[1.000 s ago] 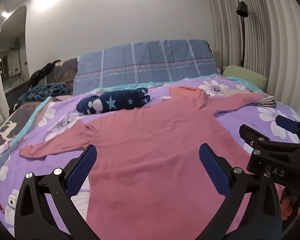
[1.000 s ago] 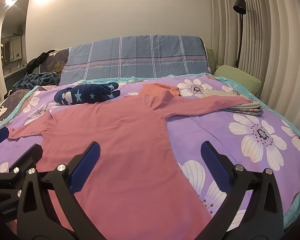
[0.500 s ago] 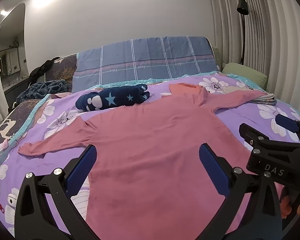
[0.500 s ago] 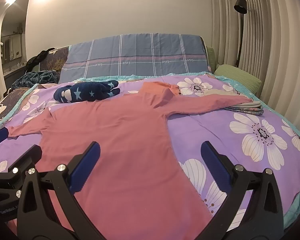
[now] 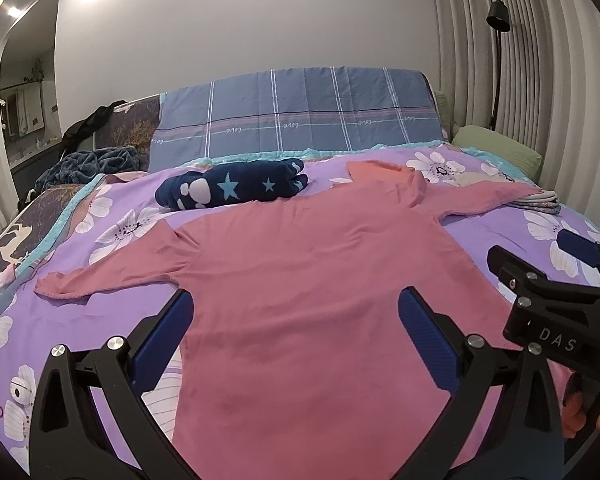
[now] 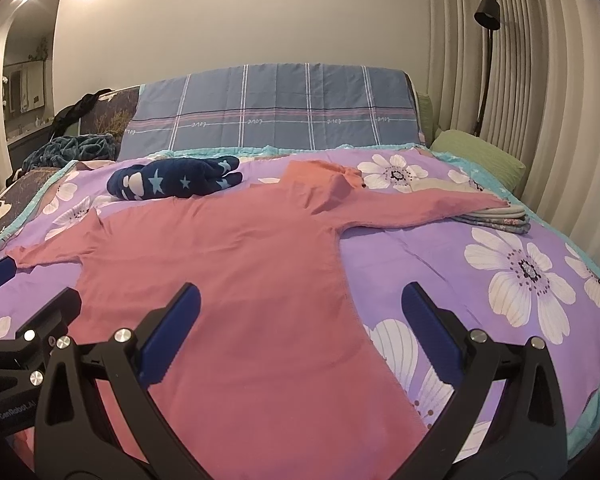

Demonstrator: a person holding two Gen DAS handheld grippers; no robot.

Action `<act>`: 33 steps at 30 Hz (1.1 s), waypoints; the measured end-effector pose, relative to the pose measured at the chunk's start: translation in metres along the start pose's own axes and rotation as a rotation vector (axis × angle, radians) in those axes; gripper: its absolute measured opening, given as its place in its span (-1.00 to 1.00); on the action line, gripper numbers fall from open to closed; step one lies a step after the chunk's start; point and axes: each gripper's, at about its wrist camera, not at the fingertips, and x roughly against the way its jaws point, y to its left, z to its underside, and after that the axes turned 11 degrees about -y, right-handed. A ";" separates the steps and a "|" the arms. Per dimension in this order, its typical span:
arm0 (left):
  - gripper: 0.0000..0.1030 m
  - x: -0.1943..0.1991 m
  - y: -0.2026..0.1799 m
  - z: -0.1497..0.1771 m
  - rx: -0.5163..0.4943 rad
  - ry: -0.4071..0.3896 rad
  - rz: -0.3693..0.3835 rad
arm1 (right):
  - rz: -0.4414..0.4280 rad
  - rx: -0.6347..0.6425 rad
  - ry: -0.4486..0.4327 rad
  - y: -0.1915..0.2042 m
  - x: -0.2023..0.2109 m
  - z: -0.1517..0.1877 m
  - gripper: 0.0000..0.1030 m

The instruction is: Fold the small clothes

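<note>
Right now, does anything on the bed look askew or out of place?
Only small things: the pink shirt lies flat, but its right sleeve cuff rests on a folded stack, and its collar is rumpled. Both grippers are open above it.

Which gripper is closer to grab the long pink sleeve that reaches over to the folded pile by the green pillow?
The right gripper, probably. It hangs open over the pink shirt's right edge, on the side where that sleeve stretches to the folded pile. The left gripper, also open, sits nearer the other sleeve.
</note>
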 end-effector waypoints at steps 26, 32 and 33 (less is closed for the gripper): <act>0.96 -0.089 0.247 0.050 0.472 0.226 -0.156 | -0.126 0.128 0.137 0.042 -0.097 -0.009 0.96; 0.43 -0.113 0.393 0.092 0.855 0.234 -0.294 | -0.182 0.112 0.249 0.059 -0.147 0.000 0.96; 0.42 -0.118 0.408 0.094 0.883 0.223 -0.306 | -0.179 0.124 0.258 0.064 -0.155 0.001 0.96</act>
